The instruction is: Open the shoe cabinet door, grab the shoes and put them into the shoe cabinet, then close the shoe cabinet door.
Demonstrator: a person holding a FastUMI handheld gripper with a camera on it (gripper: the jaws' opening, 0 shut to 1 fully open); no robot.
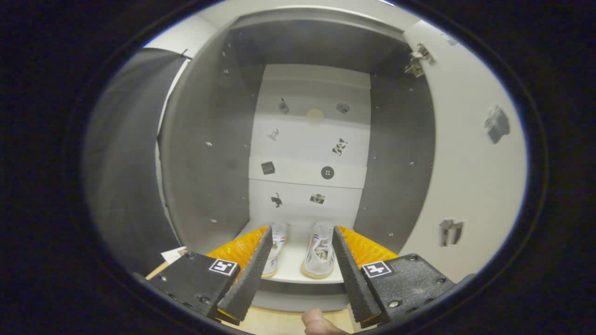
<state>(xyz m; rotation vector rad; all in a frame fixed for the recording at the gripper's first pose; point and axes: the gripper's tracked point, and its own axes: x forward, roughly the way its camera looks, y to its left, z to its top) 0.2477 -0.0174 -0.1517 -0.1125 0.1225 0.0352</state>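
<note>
Shoes: pair of white canvas sneakers (302, 251) resting on the cabinet's bottom shelf (293, 267).
Tongs (298, 260): released, grasping nothing.
Next: swing the white door (465, 163) shut, pushing evenly.

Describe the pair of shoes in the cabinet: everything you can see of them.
The pair of shoes sits side by side on the bottom shelf of the open shoe cabinet, toes pointing inward toward the back panel. They are white low-top sneakers, seemingly canvas, with pale tan soles and red and blue stripes on the sides. Both stand upright, a gap between them. The open gripper hovers in front, its fingers partly covering each shoe's outer side; whether they touch is unclear.
</note>
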